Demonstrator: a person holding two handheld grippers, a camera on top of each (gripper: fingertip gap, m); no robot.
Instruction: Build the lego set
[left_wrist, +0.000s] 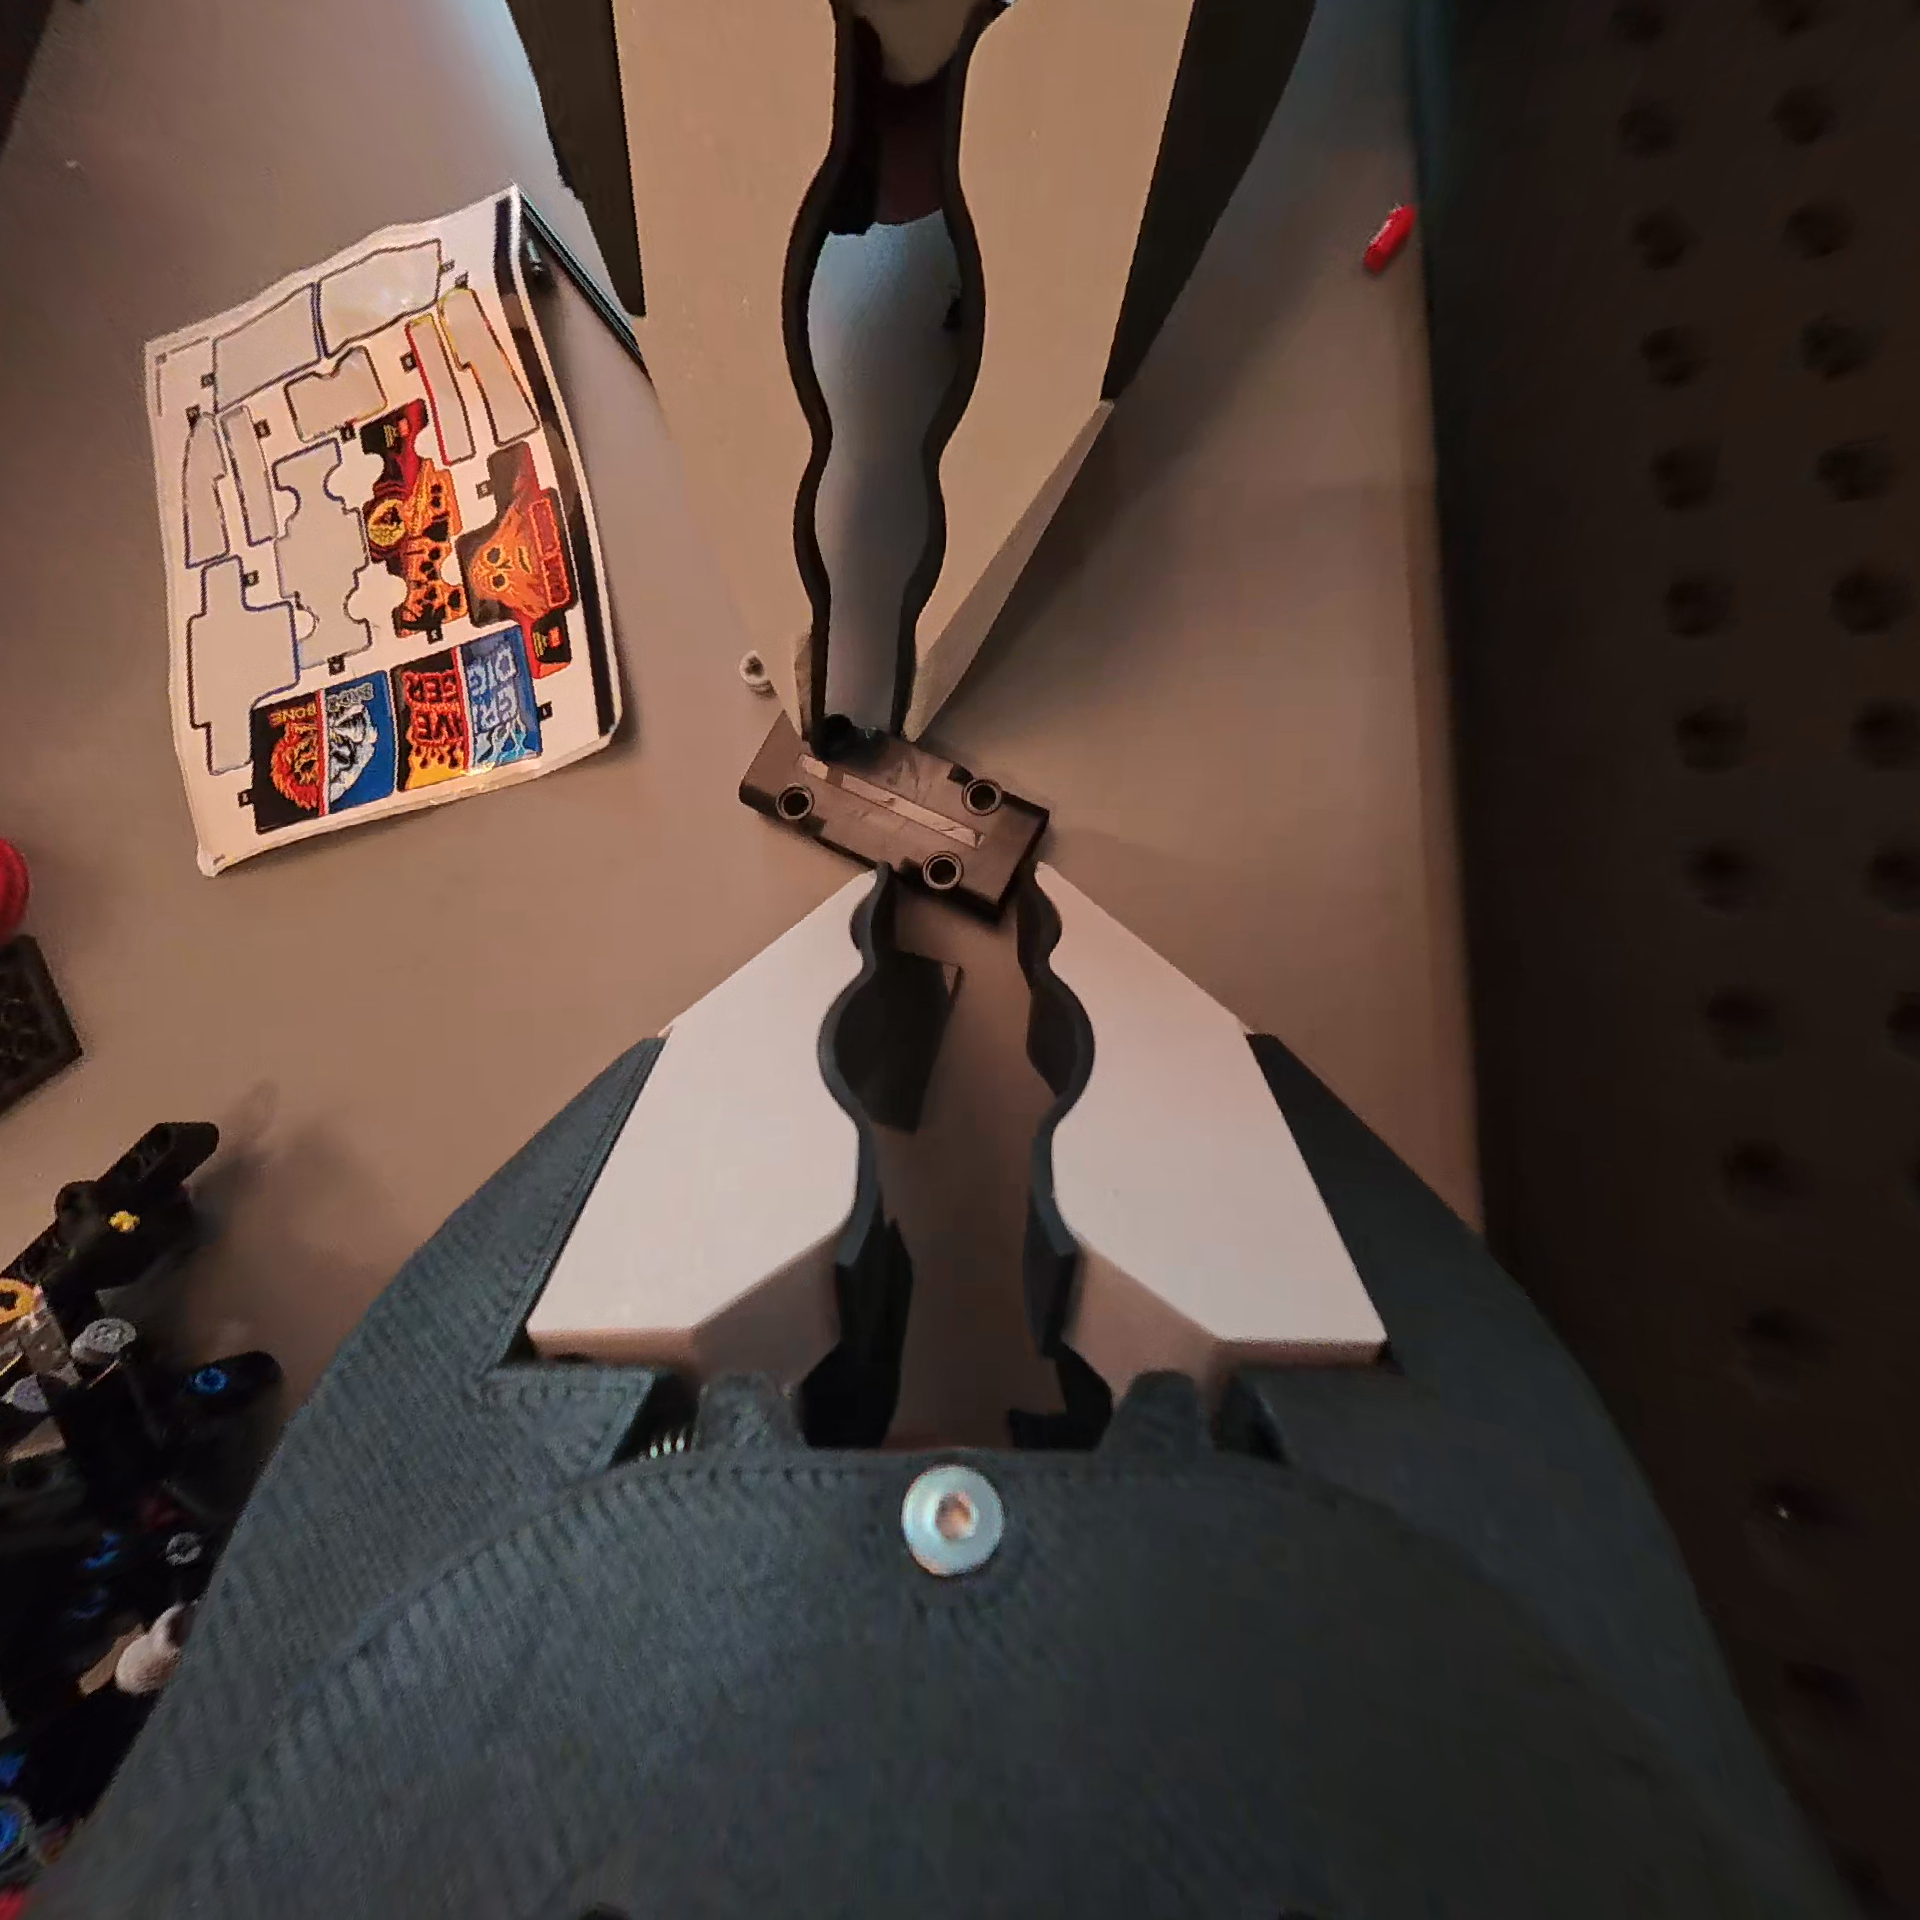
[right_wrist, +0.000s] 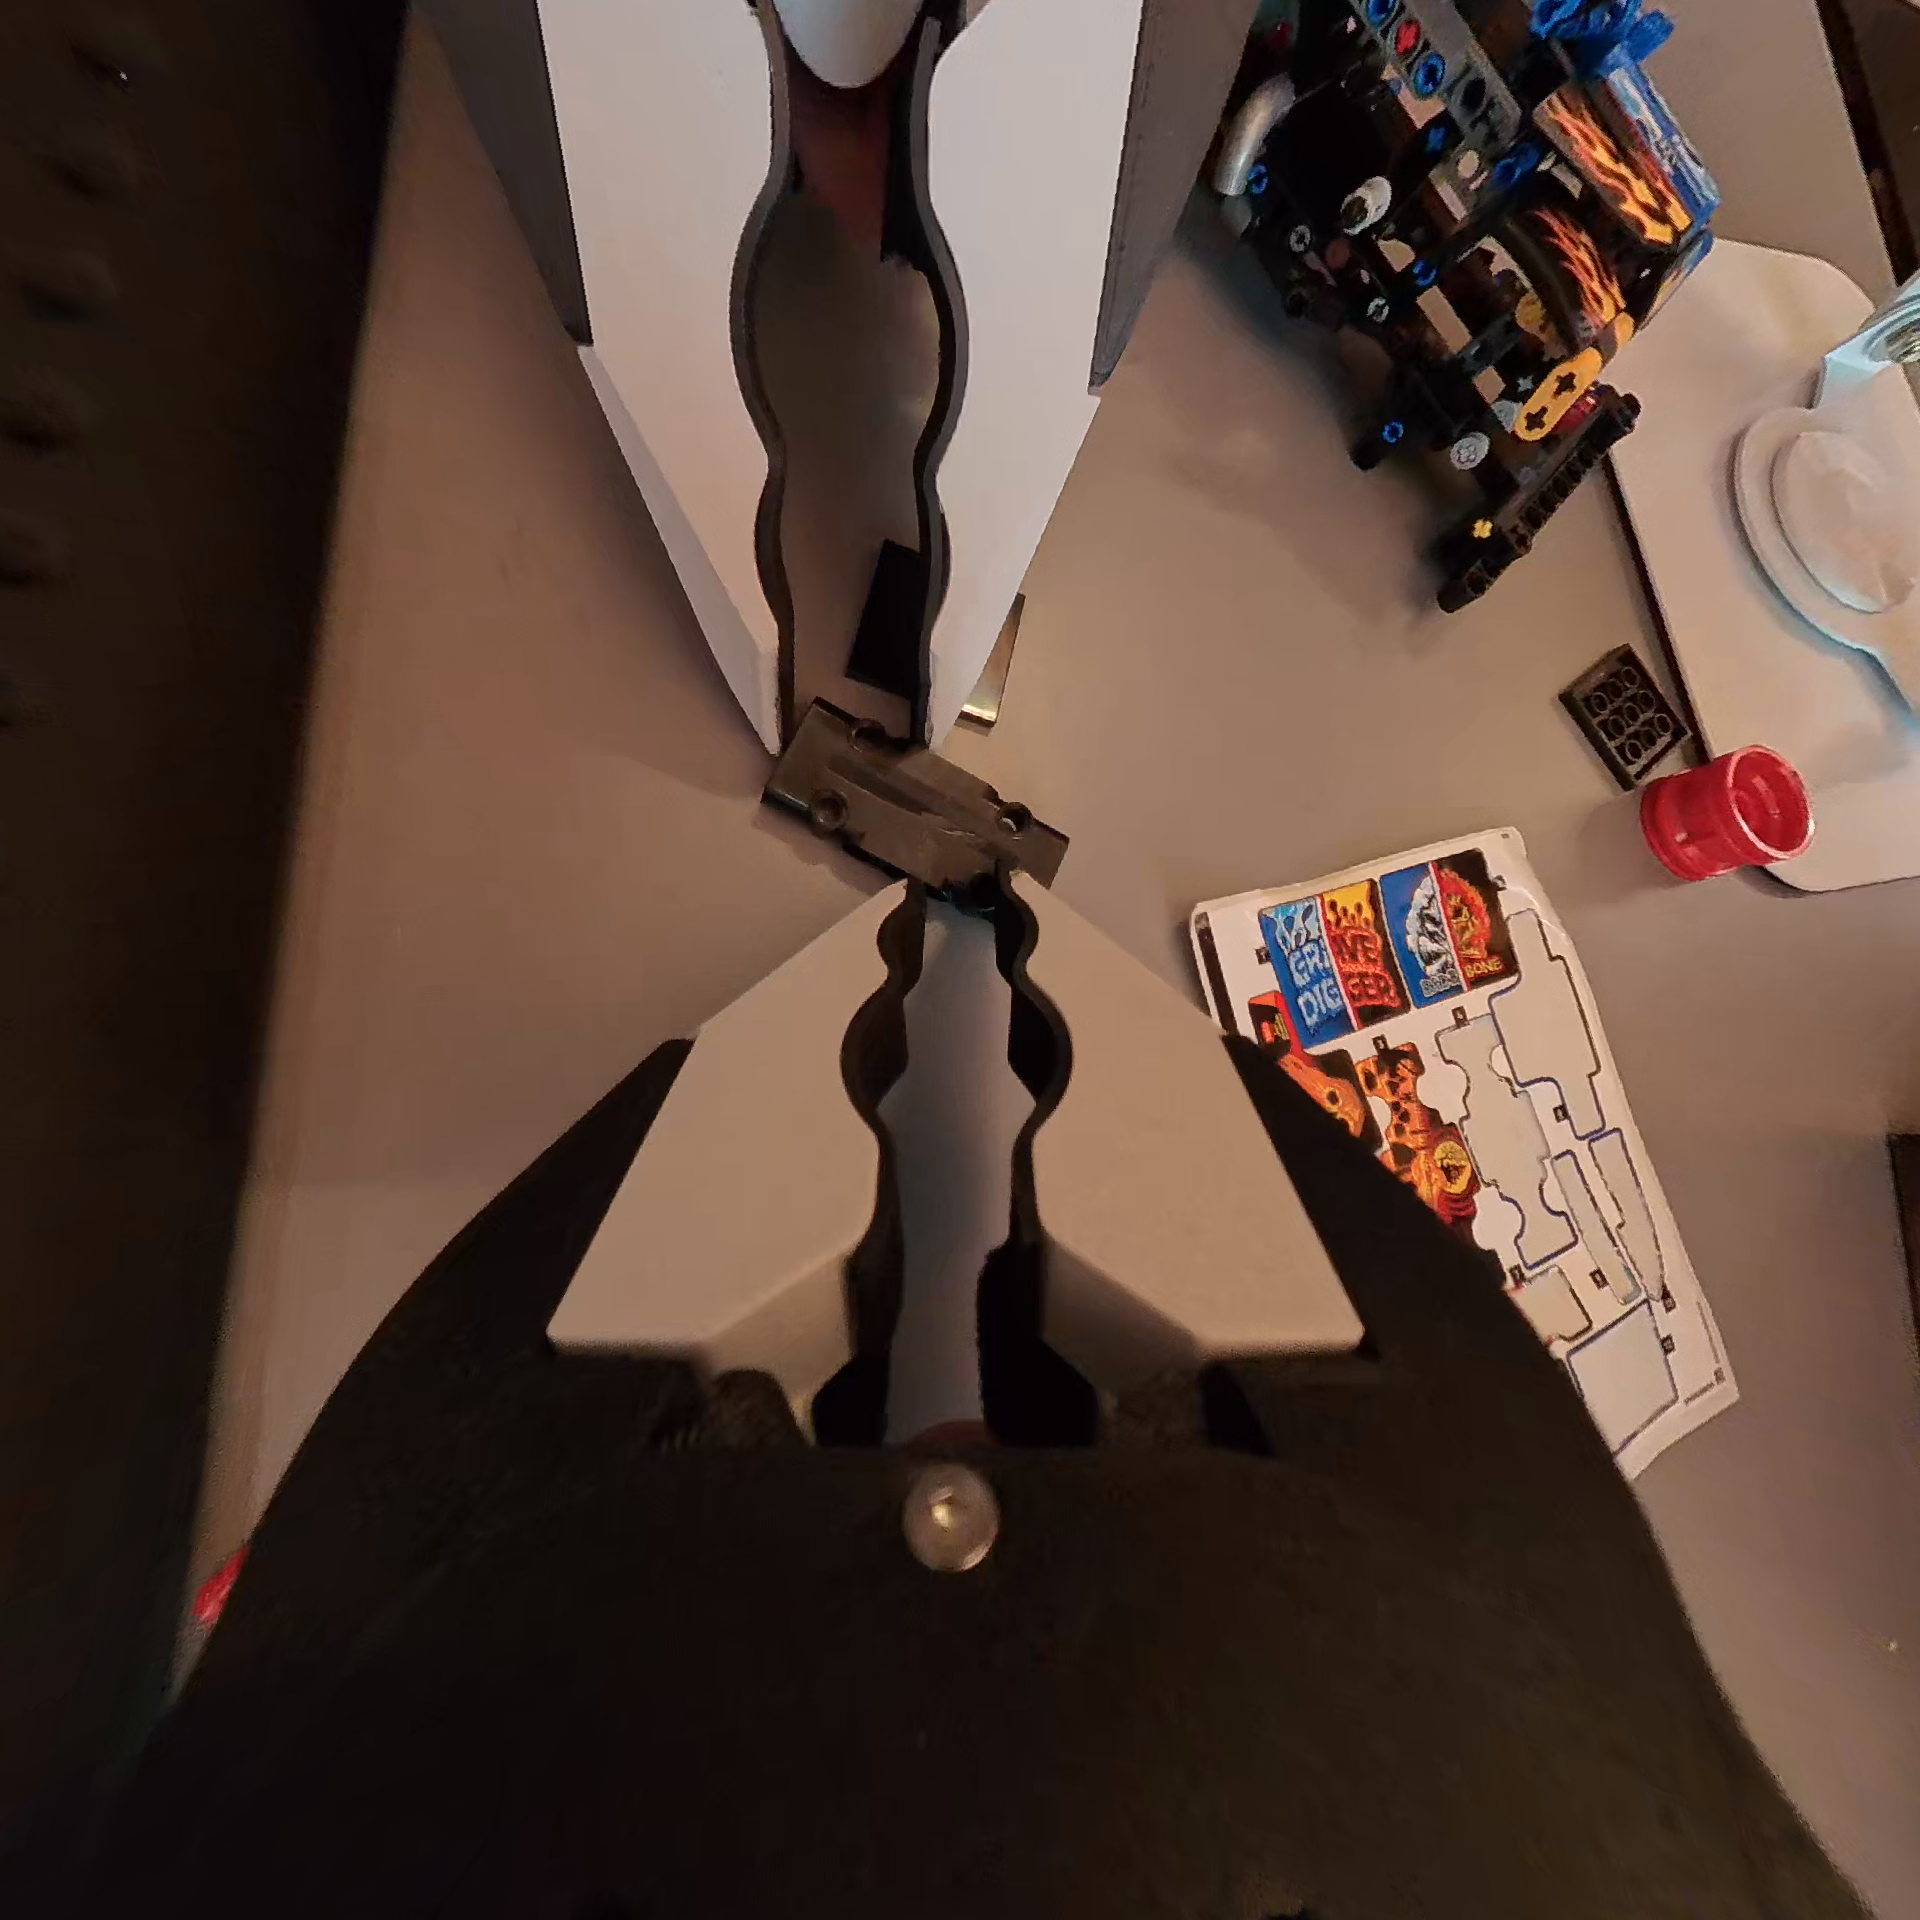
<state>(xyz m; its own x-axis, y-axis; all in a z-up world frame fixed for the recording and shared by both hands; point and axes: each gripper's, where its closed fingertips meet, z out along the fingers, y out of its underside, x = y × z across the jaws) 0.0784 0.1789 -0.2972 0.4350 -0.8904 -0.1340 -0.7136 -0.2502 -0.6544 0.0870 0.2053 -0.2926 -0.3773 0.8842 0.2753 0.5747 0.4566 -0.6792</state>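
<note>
Two grippers meeting nose to nose over a flat black panel (left_wrist: 896, 821), rectangular, glossy, with round pin holes near its corners and a pale strip along its face. Panel held tilted just above the grey matte worktop (left_wrist: 520, 1039), well apart from the rest of the pieces.

Left gripper (left_wrist: 951, 894): ribbed black printed body, white wedge-shaped fingers lined with wavy black pads, tips narrowed onto the near edge of the panel, clamped there. Pointing forward and slightly down toward the panel.

Right gripper (right_wrist: 956, 894): same build, tips pinched on the opposite edge of the panel (right_wrist: 914, 805), at a small dark nub. Facing the left gripper head-on, fingers of both nearly in one line.

Left of the panel in the left wrist view: sticker sheet (left_wrist: 384, 540), white, glossy, slightly curled, several stickers already peeled, flame and skull designs remaining. Beyond the sheet in the right wrist view: partly built model (right_wrist: 1475, 239), black beams with blue pins, yellow connectors and flame-printed sides, standing on the worktop. Near it a small black studded plate (right_wrist: 1631, 717), a red ribbed round piece (right_wrist: 1725, 810) and a white mat (right_wrist: 1766, 312).

Small red piece (left_wrist: 1389, 237) on the far side of the panel, near a dark perforated wall (left_wrist: 1714, 727).
</note>
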